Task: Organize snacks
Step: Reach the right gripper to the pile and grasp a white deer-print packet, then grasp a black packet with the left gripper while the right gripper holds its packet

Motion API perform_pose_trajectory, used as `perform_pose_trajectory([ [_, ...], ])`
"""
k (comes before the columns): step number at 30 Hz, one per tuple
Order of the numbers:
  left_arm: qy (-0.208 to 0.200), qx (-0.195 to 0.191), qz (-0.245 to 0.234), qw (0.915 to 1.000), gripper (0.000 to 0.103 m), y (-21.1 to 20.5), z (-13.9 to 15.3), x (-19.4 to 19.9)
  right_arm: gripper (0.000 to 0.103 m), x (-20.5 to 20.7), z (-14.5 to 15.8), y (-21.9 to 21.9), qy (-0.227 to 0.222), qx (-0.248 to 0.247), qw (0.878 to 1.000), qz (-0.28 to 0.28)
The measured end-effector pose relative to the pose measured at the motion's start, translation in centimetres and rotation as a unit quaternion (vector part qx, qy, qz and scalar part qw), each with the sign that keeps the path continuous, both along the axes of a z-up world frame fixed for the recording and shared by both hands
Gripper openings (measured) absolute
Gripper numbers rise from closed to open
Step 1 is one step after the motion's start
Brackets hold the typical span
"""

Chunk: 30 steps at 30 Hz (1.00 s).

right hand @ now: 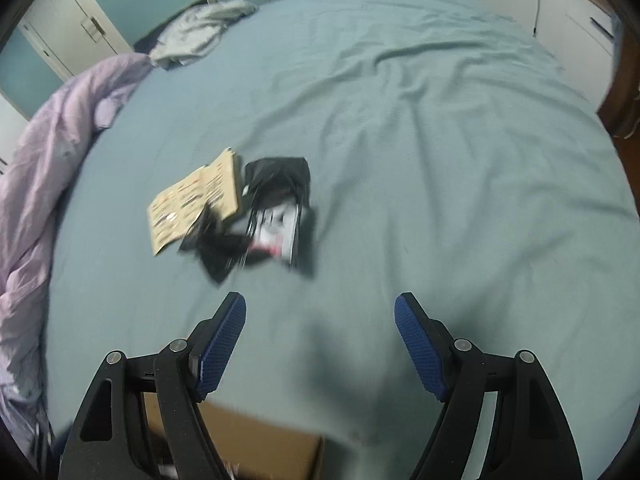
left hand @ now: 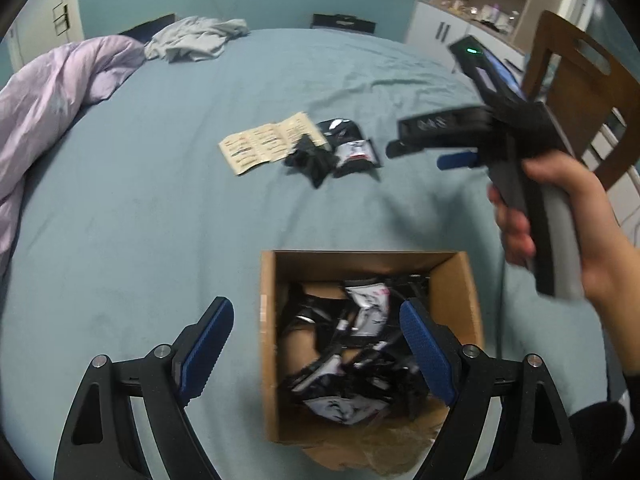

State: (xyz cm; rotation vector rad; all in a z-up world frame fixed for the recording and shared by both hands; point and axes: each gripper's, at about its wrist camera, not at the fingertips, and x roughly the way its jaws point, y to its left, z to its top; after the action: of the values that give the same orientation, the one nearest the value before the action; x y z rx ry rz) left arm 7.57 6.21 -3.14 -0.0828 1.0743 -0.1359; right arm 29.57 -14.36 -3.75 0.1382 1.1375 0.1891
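Your left gripper [left hand: 316, 320] hangs at the bottom of the left wrist view with its jaws wide and nothing between them; one pad sits over the bare sheet, the other over the open cardboard box [left hand: 466, 280]. The box fills the lower centre of that view, its four walls upright, a torn flap at its bottom edge, and a heap of black-and-white snack packets [left hand: 360, 352] inside.

Your right gripper [right hand: 320, 320] also stands wide and empty, over plain sheet in the lower part of the right wrist view. In the left wrist view it shows at right, blurred, gripped by your right hand [left hand: 560, 216], well above the box's right wall.

The loose snack packets [right hand: 276, 216] lie in a small cluster left of centre in the right wrist view, touching a tan printed card [right hand: 192, 200] on their left. They are black, one with a white and red face; blur hides how many there are.

The blue-green bed sheet [right hand: 440, 160] is open and only wrinkled across the whole right half of that view. At the left edge a lilac duvet [right hand: 48, 168] is bunched up; at upper left a grey garment [right hand: 200, 28] lies crumpled. A wooden chair [left hand: 580, 92] stands at the right edge of the left wrist view, with white cupboards [left hand: 440, 28] behind it.
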Motion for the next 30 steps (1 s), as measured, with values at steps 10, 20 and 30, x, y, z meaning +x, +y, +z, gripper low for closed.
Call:
perform_pose_trajectory([
  [10,0.015,-0.008,0.022,0.9996,0.087,1.0,-0.9,0.8,0.073,7.2,-5.1,3.4,0.041,-0.019,0.999,-0.015],
  [20,0.007,0.026,0.016,0.9995,0.087,0.5,-1.1,0.8,0.03,3.2,-2.6,3.2,-0.008,-0.011,1.0,0.014],
  [30,-0.015,0.065,-0.007,0.9978,0.087,-0.7,-0.4,-0.5,0.03,-13.9,5.1,-2.1,-0.079,0.071,0.994,0.004],
])
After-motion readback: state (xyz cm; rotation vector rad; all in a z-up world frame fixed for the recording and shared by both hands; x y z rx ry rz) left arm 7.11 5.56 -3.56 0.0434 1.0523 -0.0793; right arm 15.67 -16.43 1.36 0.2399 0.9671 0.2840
